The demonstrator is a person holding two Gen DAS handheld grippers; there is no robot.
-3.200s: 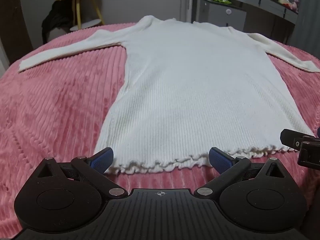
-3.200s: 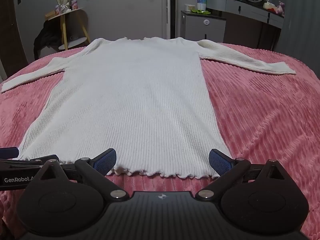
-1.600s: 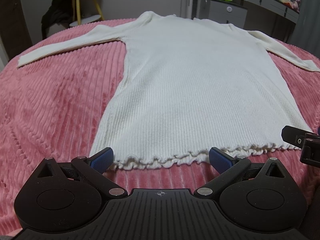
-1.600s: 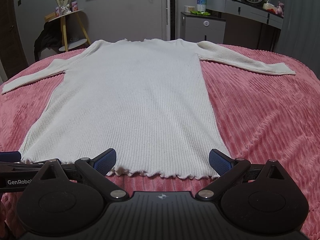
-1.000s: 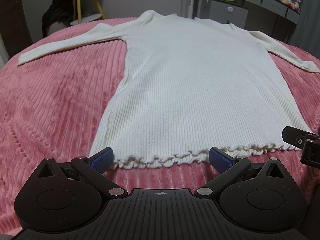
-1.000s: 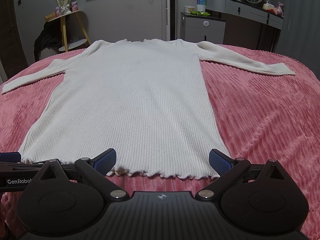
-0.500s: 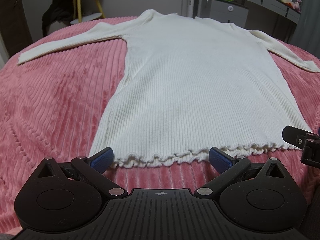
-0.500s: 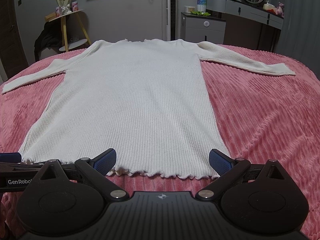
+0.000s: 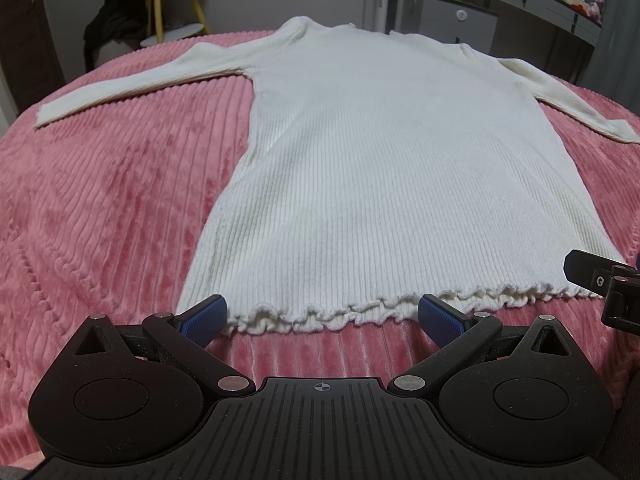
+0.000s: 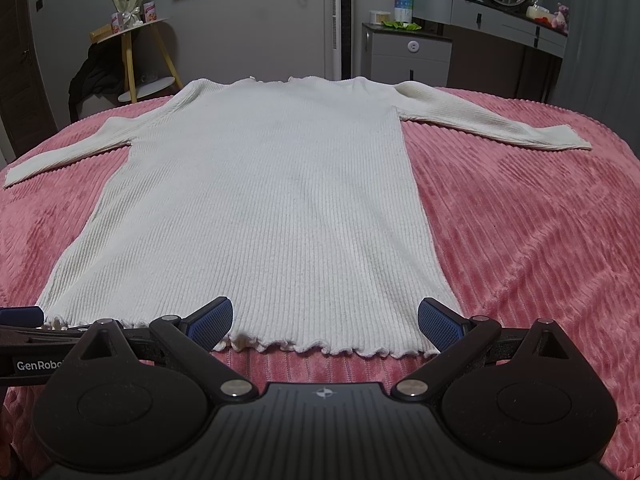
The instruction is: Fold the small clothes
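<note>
A white ribbed long-sleeved top (image 9: 380,168) (image 10: 272,208) lies flat on a pink ribbed bedspread (image 9: 100,208) (image 10: 540,240), sleeves spread to both sides, frilled hem nearest me. My left gripper (image 9: 320,316) stands open just in front of the hem's left half, nothing between its blue pads. At the hem's right half my right gripper (image 10: 325,320) is open too, its fingers flanking the hem edge. In each view the other gripper shows at the frame's side.
Beyond the bed stand a yellow-legged side table (image 10: 132,40) with dark clothing draped by it, a grey cabinet (image 10: 408,56) and a dresser with a round mirror (image 10: 504,4). Pink bedspread stretches on both sides of the top.
Almost nothing differs. Both grippers stay open at the hem with only slight camera drift, and the top lies as before.
</note>
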